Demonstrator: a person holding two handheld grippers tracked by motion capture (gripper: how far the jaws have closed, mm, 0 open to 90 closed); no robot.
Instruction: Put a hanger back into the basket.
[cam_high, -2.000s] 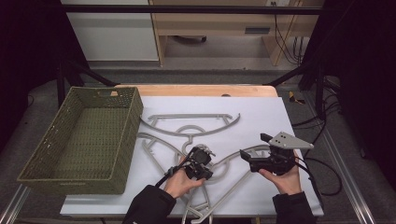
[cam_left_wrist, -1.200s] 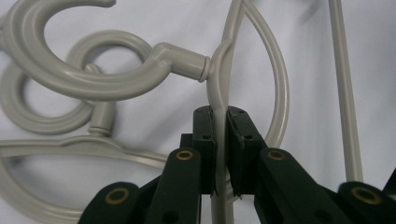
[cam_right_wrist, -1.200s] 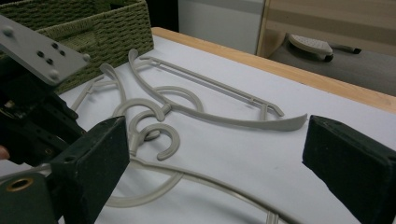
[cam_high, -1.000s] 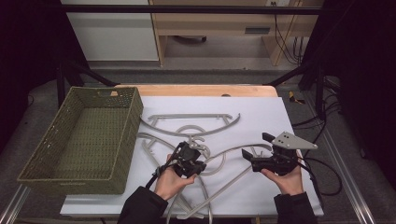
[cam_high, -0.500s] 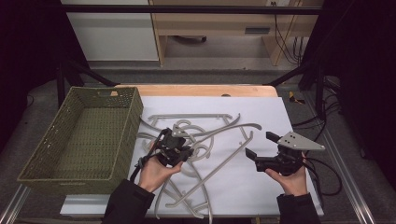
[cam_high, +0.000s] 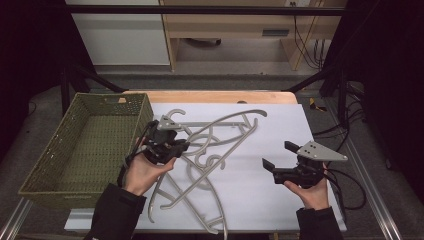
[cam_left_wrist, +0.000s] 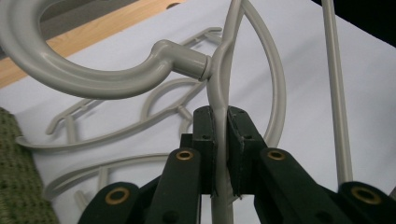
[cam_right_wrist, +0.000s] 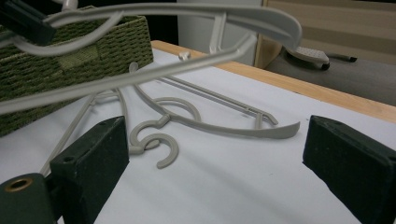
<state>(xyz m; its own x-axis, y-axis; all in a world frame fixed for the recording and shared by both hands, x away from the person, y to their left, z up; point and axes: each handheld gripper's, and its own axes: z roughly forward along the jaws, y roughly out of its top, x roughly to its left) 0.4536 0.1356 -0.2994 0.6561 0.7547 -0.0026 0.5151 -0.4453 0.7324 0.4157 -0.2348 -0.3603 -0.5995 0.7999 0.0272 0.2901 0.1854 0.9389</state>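
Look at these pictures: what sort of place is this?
Probably a lab or workshop test bench: a white-covered table, trailing cables on the bare floor, and hand-held camera tongs gripping a grey hanger.

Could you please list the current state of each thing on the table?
Left tongs: shut on a grey plastic hanger.
Held grey plastic hanger: lifted, tilted.
Other grey plastic hangers: lying on the white sheet.
Right tongs: open, nothing between them.
Green woven basket: upright, nothing visible inside.
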